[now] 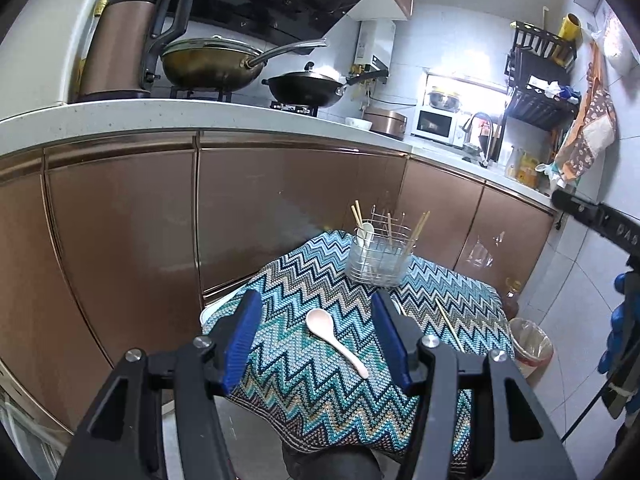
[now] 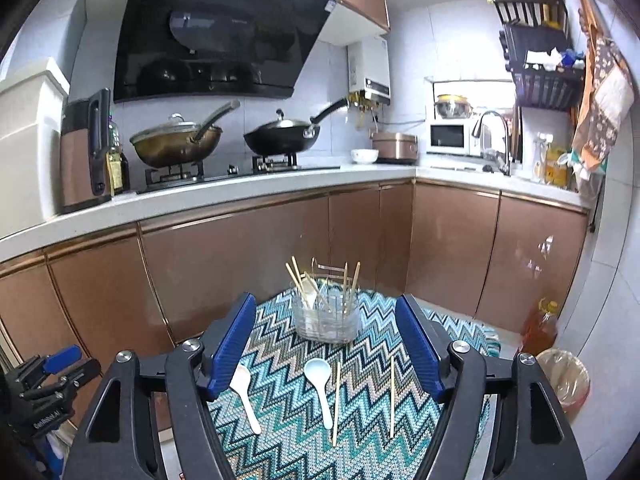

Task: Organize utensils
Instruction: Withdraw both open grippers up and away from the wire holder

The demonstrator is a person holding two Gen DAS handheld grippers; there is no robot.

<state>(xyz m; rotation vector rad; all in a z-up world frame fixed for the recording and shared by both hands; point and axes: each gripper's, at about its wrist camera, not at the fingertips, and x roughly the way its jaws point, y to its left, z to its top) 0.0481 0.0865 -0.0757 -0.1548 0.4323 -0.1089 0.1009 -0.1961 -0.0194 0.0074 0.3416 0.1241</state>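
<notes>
A clear utensil holder (image 1: 378, 261) (image 2: 326, 318) with several chopsticks and a white spoon stands at the far side of a zigzag cloth (image 1: 312, 384) (image 2: 304, 440). A white spoon (image 1: 336, 340) lies between my open left gripper's (image 1: 316, 342) fingers. In the right wrist view, that spoon (image 2: 246, 394) lies on the left, a pale blue spoon (image 2: 320, 388) in the middle and two chopsticks (image 2: 337, 404) (image 2: 393, 398) to its right, all below my open right gripper (image 2: 326, 344). One chopstick (image 1: 450, 326) shows right of the left gripper.
Brown cabinets (image 1: 260, 216) and a white counter (image 2: 240, 196) with pans run behind. A lined bin (image 2: 566, 380) and an oil bottle (image 2: 540, 326) stand on the floor at right. The left gripper shows at far left in the right wrist view (image 2: 52, 376).
</notes>
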